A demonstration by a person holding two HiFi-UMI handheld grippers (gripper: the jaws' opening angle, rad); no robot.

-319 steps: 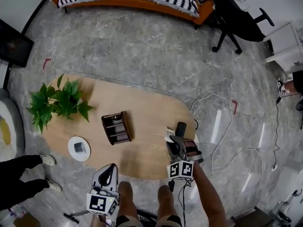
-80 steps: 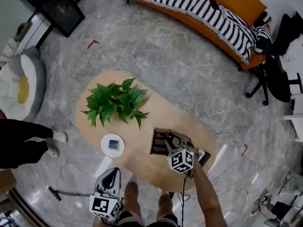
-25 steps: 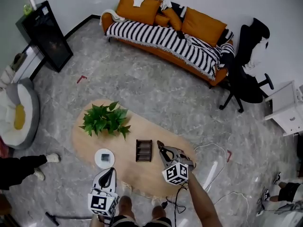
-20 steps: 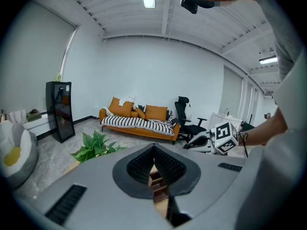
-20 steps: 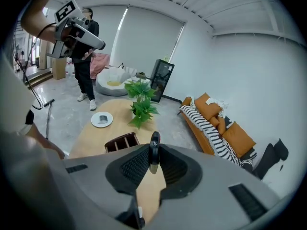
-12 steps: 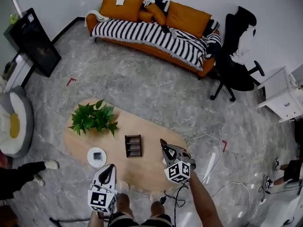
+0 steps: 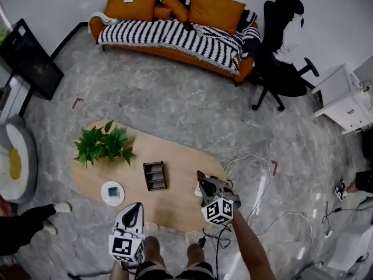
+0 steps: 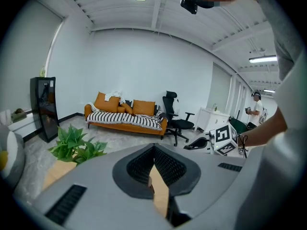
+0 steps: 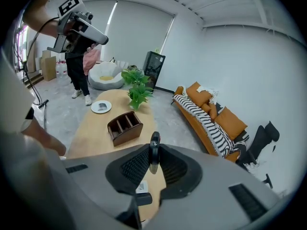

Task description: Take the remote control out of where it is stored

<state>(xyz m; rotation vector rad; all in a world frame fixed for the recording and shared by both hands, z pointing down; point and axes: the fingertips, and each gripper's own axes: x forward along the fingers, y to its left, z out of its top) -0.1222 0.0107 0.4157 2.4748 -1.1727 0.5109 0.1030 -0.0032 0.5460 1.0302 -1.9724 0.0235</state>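
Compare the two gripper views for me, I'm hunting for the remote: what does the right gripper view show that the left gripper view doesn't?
Only the right gripper view: a black remote control pinched edge-on in the right gripper, the brown wooden holder, a white plate, and the left gripper seen from outside.
Only the left gripper view: its own jaws together with nothing between them, the right gripper seen from outside, and a white cabinet.
Both: the plant, orange sofa, office chair and wooden table.
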